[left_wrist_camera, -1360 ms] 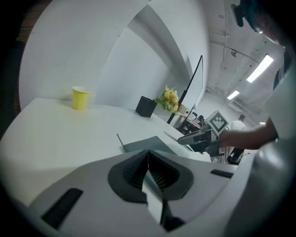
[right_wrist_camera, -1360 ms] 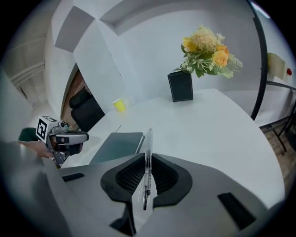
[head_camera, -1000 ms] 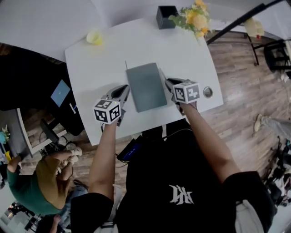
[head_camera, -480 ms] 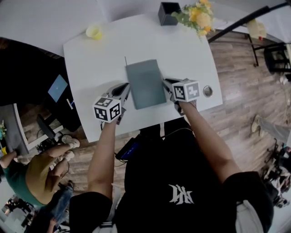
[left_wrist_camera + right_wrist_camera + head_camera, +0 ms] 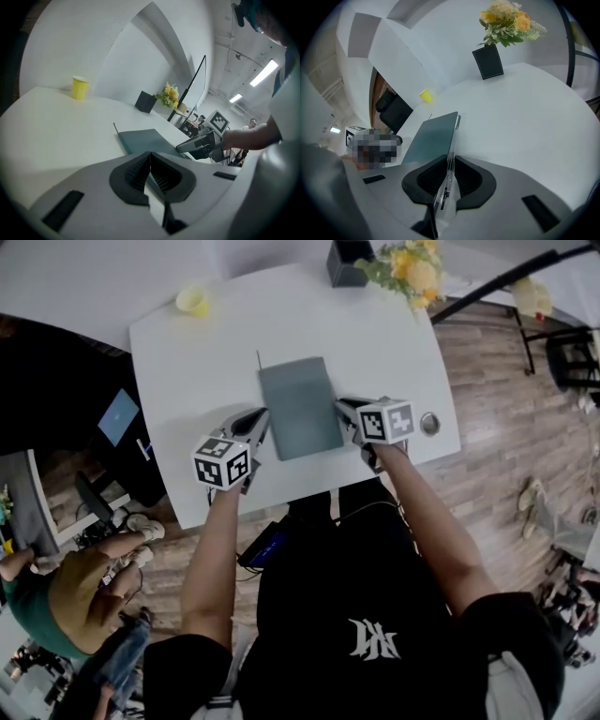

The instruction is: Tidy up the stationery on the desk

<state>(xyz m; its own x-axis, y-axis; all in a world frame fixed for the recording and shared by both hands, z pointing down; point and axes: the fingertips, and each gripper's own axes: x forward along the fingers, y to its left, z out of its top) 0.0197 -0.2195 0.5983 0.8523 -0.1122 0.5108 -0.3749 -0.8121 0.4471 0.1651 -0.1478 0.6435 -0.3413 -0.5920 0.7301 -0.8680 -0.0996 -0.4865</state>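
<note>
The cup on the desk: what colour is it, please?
Yellow; the cup shows best in the left gripper view.

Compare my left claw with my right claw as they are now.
The left claw is shut on nothing; the right claw is shut on a clear pen. The left claw sits by the notebook's left edge, the right claw by its right edge. Both are shut, pointing forward.
</note>
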